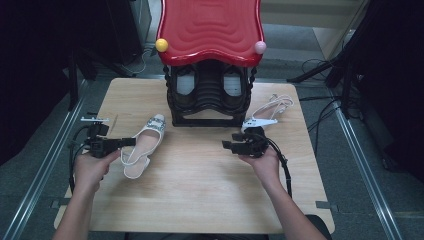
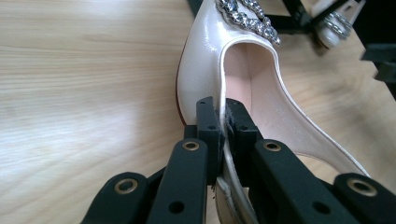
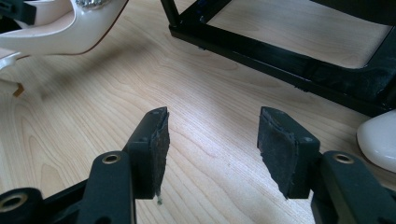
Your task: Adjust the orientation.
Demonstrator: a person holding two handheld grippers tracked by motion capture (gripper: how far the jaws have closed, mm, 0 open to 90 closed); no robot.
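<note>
Left gripper (image 1: 127,142) had its fingers (image 2: 208,122) clamped on the side wall of the white slingback shoe (image 1: 144,144), thin upper pinched between the pads. Shoe lay on the bench (image 1: 200,190) at its left half, long axis running from heel near the person to jewelled toe pointing up toward the black shoe rack (image 1: 210,95). Right gripper (image 1: 229,145) hovered mid-bench, fingers (image 3: 154,149) apart, nothing between them, aimed leftward at the shoe. Second shoe (image 1: 270,111) lay just behind the right hand. Judged: the coming move depends on swinging the toe toward the rack's opening.
</note>
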